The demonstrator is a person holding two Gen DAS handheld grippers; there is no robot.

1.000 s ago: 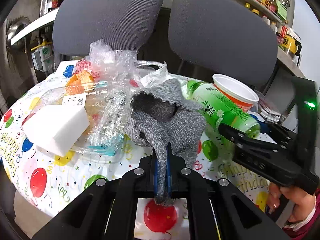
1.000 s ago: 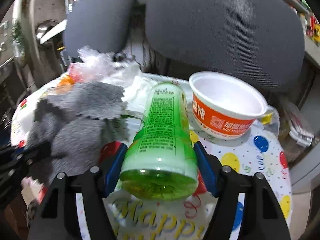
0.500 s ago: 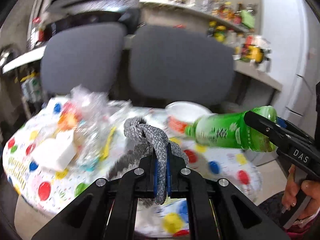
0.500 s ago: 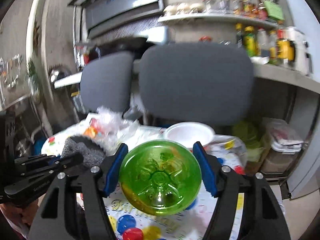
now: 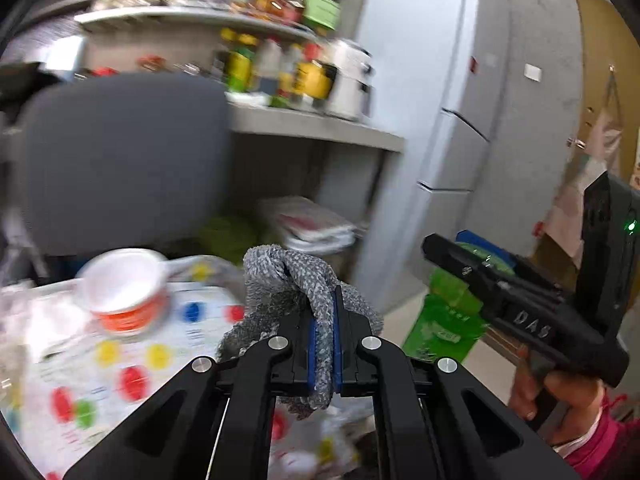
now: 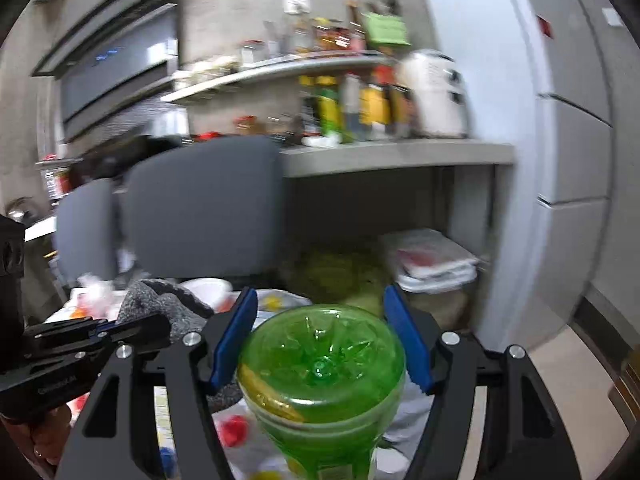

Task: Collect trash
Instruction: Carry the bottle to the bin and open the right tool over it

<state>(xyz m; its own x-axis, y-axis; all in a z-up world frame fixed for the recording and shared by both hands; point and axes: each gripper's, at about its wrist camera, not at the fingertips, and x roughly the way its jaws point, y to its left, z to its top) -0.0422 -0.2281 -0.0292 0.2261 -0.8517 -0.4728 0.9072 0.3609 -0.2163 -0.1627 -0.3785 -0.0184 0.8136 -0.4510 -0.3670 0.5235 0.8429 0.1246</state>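
Left wrist view: left gripper (image 5: 325,320) pinched tight on a grey rag (image 5: 298,280) that bunches above its tips; cup (image 5: 124,292) off to its left; right gripper (image 5: 472,264) to its right. Right wrist view: right gripper (image 6: 320,344) clamped around a green bottle (image 6: 322,376), base toward the camera; rag (image 6: 160,304) to its left.

It was a home kitchen: a condiment-laden shelf (image 6: 280,68), a rice cooker (image 6: 434,94) and a fridge (image 6: 568,152) at far right.
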